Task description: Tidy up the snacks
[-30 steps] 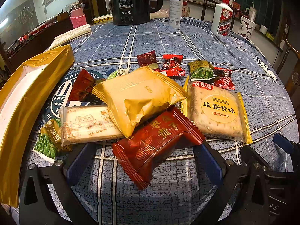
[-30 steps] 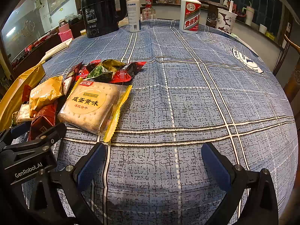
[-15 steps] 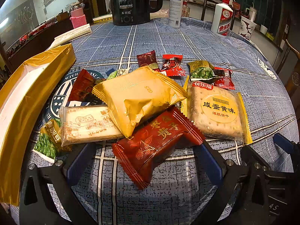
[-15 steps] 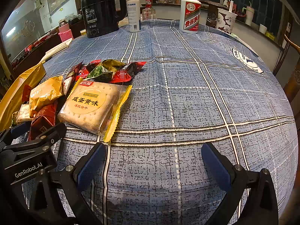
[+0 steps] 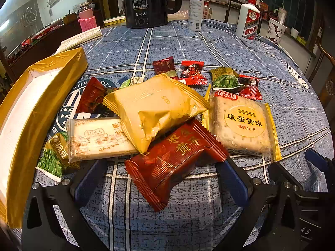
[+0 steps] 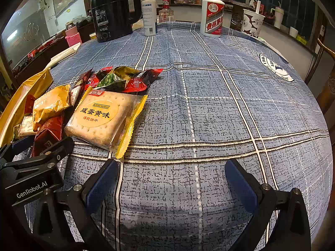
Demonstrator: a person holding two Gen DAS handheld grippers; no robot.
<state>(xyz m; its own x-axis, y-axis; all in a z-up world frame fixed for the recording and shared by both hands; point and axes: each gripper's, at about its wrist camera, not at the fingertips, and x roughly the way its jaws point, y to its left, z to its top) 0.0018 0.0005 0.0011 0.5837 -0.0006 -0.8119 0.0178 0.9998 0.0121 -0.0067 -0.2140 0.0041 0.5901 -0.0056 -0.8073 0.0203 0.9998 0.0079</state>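
A heap of snack packets lies on the blue checked tablecloth. In the left wrist view, my left gripper is open, its blue pads either side of a dark red packet. Behind it lie a gold packet, a white wafer packet, a cracker packet with a yellow label and small candies. An open gold box stands at the left. My right gripper is open and empty over bare cloth, the cracker packet to its front left.
At the table's far side stand a black kettle, a white spray bottle, a white liquor bottle with a red label and a paper cup. A wooden chair is at the right edge.
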